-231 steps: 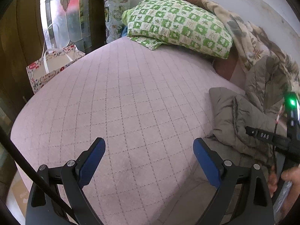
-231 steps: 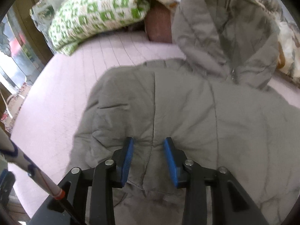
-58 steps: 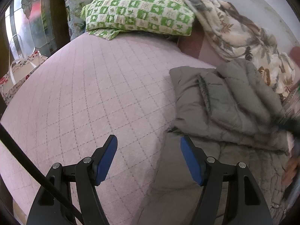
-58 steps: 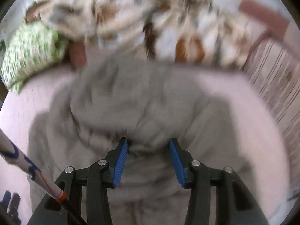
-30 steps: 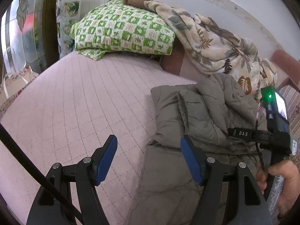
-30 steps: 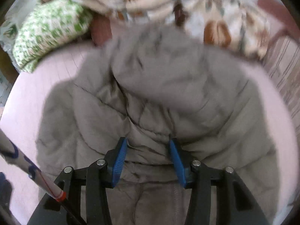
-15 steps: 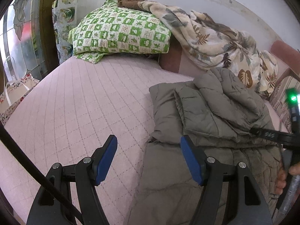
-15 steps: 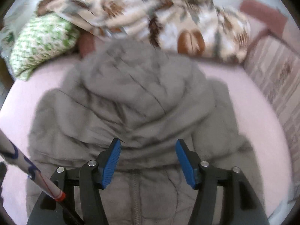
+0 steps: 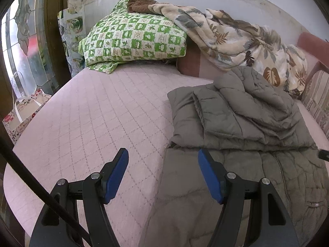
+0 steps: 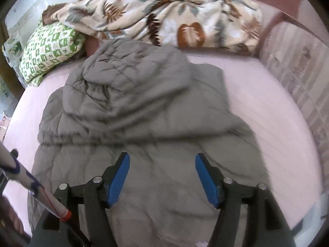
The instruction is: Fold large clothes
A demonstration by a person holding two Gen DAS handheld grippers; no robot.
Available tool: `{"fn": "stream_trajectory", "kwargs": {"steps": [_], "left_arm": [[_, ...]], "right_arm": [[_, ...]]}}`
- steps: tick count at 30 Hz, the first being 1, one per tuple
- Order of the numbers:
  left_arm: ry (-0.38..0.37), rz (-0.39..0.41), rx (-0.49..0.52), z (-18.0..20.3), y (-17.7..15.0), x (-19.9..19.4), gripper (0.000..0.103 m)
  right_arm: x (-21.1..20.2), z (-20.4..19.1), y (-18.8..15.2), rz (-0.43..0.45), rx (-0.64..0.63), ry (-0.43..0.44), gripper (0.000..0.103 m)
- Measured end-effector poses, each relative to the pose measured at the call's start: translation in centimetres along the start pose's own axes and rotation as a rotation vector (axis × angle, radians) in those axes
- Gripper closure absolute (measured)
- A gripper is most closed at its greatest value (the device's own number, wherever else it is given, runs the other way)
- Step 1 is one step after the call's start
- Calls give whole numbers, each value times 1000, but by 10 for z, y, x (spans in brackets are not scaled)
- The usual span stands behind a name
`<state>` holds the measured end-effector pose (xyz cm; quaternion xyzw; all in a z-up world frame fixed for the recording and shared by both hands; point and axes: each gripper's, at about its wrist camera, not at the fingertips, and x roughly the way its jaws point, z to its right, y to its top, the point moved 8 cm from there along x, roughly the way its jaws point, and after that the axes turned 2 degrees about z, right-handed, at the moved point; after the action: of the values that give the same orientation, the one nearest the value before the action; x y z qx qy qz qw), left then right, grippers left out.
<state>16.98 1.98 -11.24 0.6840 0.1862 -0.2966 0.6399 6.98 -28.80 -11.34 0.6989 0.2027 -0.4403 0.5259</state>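
Observation:
A grey quilted hooded jacket (image 9: 236,119) (image 10: 144,111) lies on the pink quilted bed (image 9: 98,111), its hood and upper part folded down over the body. My left gripper (image 9: 163,171) is open above the jacket's left edge, nothing between its blue pads. In the right wrist view my right gripper (image 10: 162,175) hovers over the jacket's lower body with its jaws opening, and the pads do not press on the cloth. A small black part at the right edge of the left wrist view may belong to the right tool.
A green checked pillow (image 9: 133,39) and a leaf-print blanket (image 9: 236,41) (image 10: 164,16) lie at the head of the bed. A patterned paper bag (image 9: 22,117) stands off the bed's left side. A striped side panel (image 10: 298,65) borders the right.
The right gripper let go of the folded hood part, its jaws widened, and it drew back toward the jacket's lower body. The left gripper shifted slightly; the right tool slid out of its view.

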Motion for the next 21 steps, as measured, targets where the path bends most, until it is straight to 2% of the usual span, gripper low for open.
{"fn": "stream_trajectory", "kwargs": {"steps": [6, 9, 13, 17, 21], "left_arm": [[-5, -56, 14, -1, -21, -11, 34], [5, -87, 11, -9, -32, -16, 34], [15, -154, -34, -30, -58, -27, 34], [-31, -238, -127, -50, -89, -33, 34], [5, -283, -160, -62, -117, -37, 34]], "right_arm": [[-35, 79, -54, -18, 63, -47, 29], [-47, 125, -85, -29, 152, -62, 29], [-54, 182, -122, -51, 317, -31, 27], [-48, 210, -149, -86, 424, 29, 24], [-41, 222, -167, -94, 481, 59, 24]]}}
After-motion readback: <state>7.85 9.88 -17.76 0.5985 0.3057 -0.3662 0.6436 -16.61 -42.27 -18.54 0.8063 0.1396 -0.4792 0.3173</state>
